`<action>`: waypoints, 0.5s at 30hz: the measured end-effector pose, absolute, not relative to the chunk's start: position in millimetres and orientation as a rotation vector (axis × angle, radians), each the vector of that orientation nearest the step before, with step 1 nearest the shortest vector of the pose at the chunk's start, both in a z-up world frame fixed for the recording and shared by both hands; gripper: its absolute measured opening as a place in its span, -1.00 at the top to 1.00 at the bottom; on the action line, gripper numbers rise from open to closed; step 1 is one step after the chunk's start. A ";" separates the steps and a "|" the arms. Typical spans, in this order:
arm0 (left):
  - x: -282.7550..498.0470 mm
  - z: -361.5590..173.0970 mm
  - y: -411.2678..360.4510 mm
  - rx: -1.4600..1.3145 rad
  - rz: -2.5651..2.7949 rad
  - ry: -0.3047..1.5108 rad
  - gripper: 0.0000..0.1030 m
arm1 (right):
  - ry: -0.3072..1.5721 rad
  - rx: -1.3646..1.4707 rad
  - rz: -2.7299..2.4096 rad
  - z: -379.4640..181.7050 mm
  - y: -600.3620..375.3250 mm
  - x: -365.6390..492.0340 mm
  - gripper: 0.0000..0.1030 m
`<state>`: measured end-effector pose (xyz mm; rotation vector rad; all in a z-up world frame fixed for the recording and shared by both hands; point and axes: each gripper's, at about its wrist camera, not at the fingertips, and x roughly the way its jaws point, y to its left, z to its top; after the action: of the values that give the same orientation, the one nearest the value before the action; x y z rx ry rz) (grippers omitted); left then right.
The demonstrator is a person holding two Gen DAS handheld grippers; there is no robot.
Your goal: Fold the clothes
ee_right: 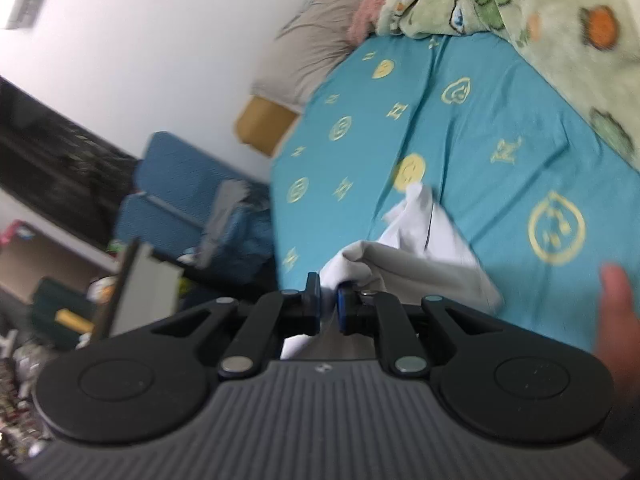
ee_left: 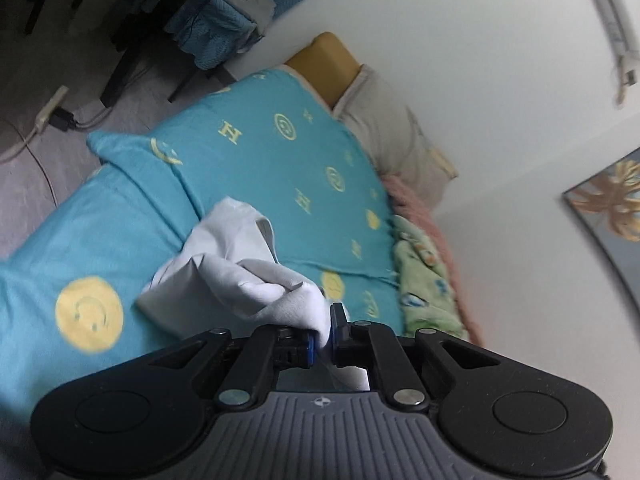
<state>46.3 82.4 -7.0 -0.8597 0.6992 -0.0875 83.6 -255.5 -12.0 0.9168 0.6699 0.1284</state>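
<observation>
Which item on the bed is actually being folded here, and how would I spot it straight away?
Start from the bed, covered by a turquoise sheet printed with yellow smiley faces. On its middle lies a crumpled white garment, pinched by the left gripper and the right gripper. It is the only plain white cloth; the green patterned blanket and pink one lie along the wall.

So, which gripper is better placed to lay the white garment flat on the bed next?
Neither clearly: left gripper and right gripper both pinch the white garment over the blue sheet. Perhaps the left, as its side shows more bare sheet.
</observation>
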 end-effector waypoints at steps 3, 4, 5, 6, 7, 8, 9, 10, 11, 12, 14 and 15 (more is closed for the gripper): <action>100.9 -13.4 72.2 -0.779 -0.035 0.726 0.83 | 0.698 0.903 0.071 -25.3 -248.0 132.9 0.76; 118.2 -17.0 69.4 -0.755 -0.017 0.737 0.83 | 0.710 0.903 0.059 -31.0 -246.3 148.3 0.76; 135.5 -20.6 66.7 -0.730 0.002 0.747 0.83 | 0.722 0.903 0.048 -37.4 -244.9 163.4 0.76; 150.3 -25.6 64.0 -0.707 0.012 0.761 0.83 | 0.735 0.904 0.033 -46.2 -244.2 177.5 0.76; 164.7 -33.5 60.4 -0.691 0.024 0.775 0.83 | 0.758 0.905 0.014 -56.0 -244.2 190.1 0.76; 178.9 -41.1 58.0 -0.676 0.036 0.790 0.83 | 0.780 0.906 -0.005 -65.9 -244.1 202.5 0.75; 189.6 -47.9 57.0 -0.667 0.044 0.807 0.83 | 0.796 0.911 -0.014 -75.6 -244.1 213.4 0.75; 200.0 -54.7 56.1 -0.660 0.050 0.823 0.83 | 0.812 0.908 -0.022 -85.1 -243.8 222.6 0.75; 210.4 -61.5 55.3 -0.652 0.057 0.840 0.83 | 0.828 0.904 -0.030 -94.4 -243.6 231.8 0.75; 220.7 -68.2 54.4 -0.645 0.063 0.856 0.83 | 0.843 0.893 -0.029 -101.4 -243.2 239.4 0.75; 233.6 -80.2 53.2 -0.628 0.066 0.870 0.82 | 0.856 0.871 -0.024 -111.2 -241.6 252.0 0.75; 239.5 -85.1 52.3 -0.614 0.066 0.873 0.82 | 0.856 0.855 -0.018 -111.3 -239.5 255.7 0.74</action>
<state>239.5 52.3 -85.1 -0.6135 0.8728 0.0658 255.7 -239.5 -111.3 0.8548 0.8555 -0.0175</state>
